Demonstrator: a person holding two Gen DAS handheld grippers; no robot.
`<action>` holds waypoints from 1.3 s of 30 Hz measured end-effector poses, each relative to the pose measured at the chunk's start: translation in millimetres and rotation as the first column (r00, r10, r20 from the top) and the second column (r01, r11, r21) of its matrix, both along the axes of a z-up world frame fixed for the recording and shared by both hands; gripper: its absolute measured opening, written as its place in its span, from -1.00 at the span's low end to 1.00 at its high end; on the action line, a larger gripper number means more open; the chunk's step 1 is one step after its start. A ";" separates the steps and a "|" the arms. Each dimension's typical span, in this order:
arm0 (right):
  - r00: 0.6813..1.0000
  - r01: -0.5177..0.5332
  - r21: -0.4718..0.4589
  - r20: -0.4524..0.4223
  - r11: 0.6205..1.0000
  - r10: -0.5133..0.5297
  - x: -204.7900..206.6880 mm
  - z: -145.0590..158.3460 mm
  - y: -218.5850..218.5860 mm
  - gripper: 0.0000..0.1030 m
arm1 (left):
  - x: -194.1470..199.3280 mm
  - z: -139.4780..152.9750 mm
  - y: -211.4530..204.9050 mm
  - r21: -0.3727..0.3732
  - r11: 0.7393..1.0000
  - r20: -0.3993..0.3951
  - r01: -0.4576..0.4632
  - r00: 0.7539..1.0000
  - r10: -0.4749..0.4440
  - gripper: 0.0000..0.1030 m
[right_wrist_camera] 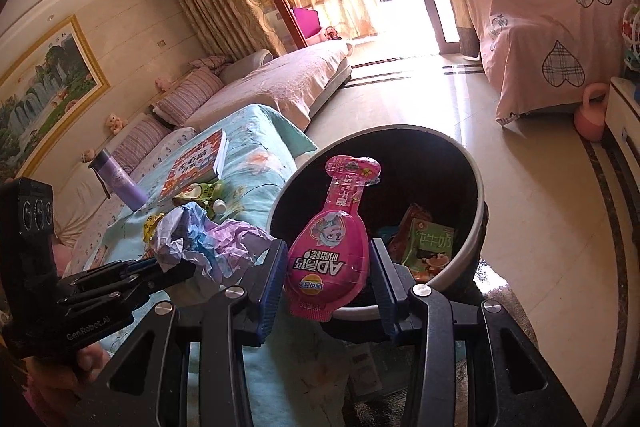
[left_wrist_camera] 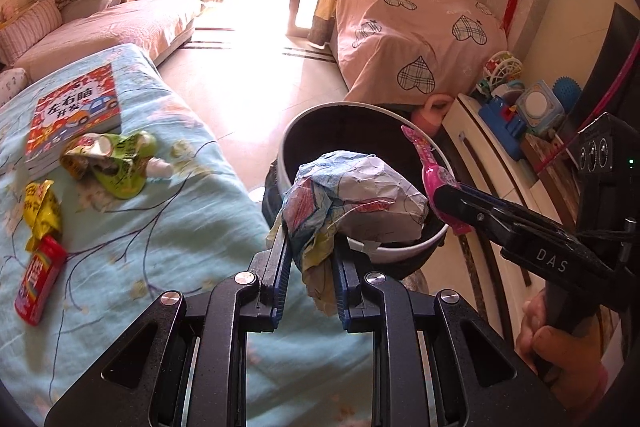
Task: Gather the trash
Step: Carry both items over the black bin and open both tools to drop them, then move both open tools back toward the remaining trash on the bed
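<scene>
One pink wrapper (right_wrist_camera: 329, 247) stands upright in right tongs (right_wrist_camera: 326, 267).

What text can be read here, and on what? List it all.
"DAS": right gripper arm.
"GenRobot.AI": left gripper body.
"左右脑开发": book.
"AD高钙", upside down: pink wrapper.
"牛奶": green carton in bin.
Yellow wrapper, red box: unreadable.

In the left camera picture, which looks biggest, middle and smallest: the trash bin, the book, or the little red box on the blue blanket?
As they look in the left wrist view:
1. Trash bin, biggest.
2. Book, middle.
3. Red box, smallest.
The bin sits nearer the camera than the book, so its lead may be partly nearness.
</scene>
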State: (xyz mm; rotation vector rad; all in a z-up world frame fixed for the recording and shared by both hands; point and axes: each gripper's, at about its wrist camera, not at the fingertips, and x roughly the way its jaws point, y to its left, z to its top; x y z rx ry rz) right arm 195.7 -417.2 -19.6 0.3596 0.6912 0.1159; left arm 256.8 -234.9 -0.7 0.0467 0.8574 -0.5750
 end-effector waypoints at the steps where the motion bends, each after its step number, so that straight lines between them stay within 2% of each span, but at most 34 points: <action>1: 1.000 0.001 -0.003 -0.003 1.000 -0.001 2.2 0.0 -2.1 -0.18 | 3.9 -0.9 -4.2 0.007 1.000 -0.006 0.000 1.000 0.000 -0.65; 16: 0.999 0.012 -0.025 -0.049 1.000 -0.014 30.2 -4.0 -26.6 -0.18 | 36.2 -5.0 -48.3 0.060 0.997 -0.022 0.039 0.999 -0.038 -0.63; 19: 0.998 0.013 -0.023 -0.057 1.000 -0.015 34.7 -6.2 -29.8 -0.18 | 38.6 -5.4 -53.1 0.069 0.996 -0.024 0.052 0.998 -0.050 -0.56; 20: 0.998 0.015 -0.022 -0.060 1.000 -0.017 36.3 -6.9 -30.9 -0.18 | 39.3 -5.8 -54.0 0.072 0.996 -0.026 0.055 0.998 -0.053 -0.46; 23: 0.997 0.025 -0.019 -0.069 1.000 -0.026 39.7 -8.5 -33.6 -0.12 | 40.9 -6.2 -56.0 0.086 0.995 -0.029 0.048 0.999 -0.046 0.13; 29: 0.997 0.033 0.018 -0.066 0.999 -0.031 33.9 -9.8 -36.8 -0.06 | 32.4 -5.9 -42.7 0.069 0.997 -0.020 0.029 0.999 -0.028 0.15; 31: 0.998 0.034 0.039 -0.059 0.999 -0.032 29.1 -9.5 -35.8 0.03 | 27.6 -6.2 -34.7 0.061 0.998 -0.018 0.015 1.000 -0.014 0.16; 34: 0.999 0.026 0.064 -0.040 0.998 -0.024 22.1 -7.3 -29.0 0.32 | 18.6 -10.2 -16.6 0.034 0.999 -0.032 -0.015 0.999 0.016 0.20; 36: 1.000 0.014 0.082 -0.023 0.997 -0.012 15.2 -6.1 -20.5 0.60 | 12.0 -13.8 -1.0 0.024 0.999 -0.035 -0.048 0.998 0.049 0.21; 39: 1.000 -0.014 0.101 -0.003 0.995 0.014 5.0 -5.1 -4.0 0.78 | 2.4 -18.8 24.3 0.016 0.995 -0.037 -0.098 0.994 0.099 0.25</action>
